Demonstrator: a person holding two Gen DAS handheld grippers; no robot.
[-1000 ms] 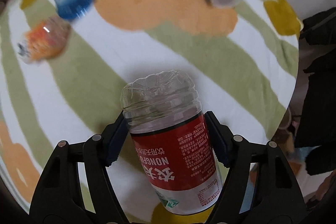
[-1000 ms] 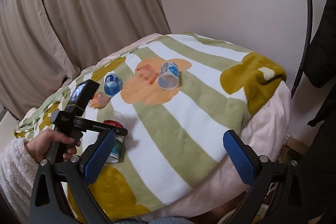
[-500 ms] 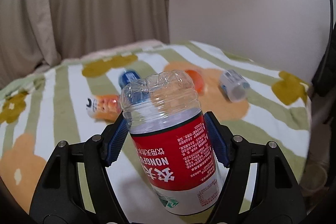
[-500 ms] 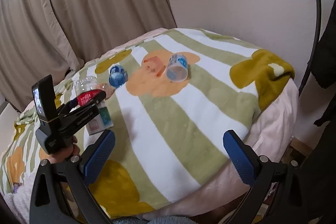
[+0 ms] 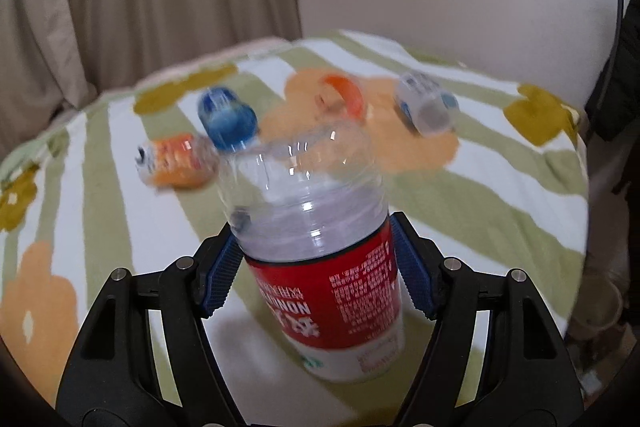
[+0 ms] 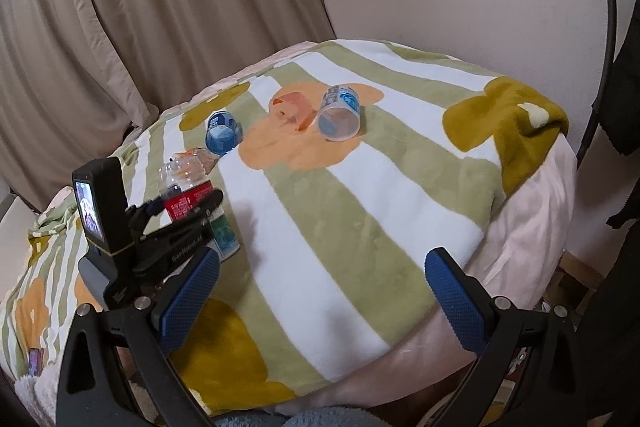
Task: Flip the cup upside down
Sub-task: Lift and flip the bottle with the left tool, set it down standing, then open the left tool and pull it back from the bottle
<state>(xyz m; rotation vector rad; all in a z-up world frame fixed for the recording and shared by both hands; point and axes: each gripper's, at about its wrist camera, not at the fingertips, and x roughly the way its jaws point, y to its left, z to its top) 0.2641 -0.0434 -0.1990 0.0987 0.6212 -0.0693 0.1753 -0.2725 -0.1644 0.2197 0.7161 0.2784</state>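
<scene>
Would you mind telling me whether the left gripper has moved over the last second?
Yes. In the right wrist view, the left gripper with its cup rose off the blanket, tipping away from the orange patch.

Clear glossy plastic cup [image 5: 308, 203] with a shiny red printed label, soft matt fleece blanket [image 6: 360, 211], blue knurled rubbery fingers [image 6: 456, 303] on matt black plastic arms, dull cloth curtain [image 6: 160, 7]

Each hand-held gripper [image 6: 320, 291] is black, angular plastic — blue knurled finger pads [image 6: 454, 301], silver screws [image 5: 452, 263] at the joints.
</scene>
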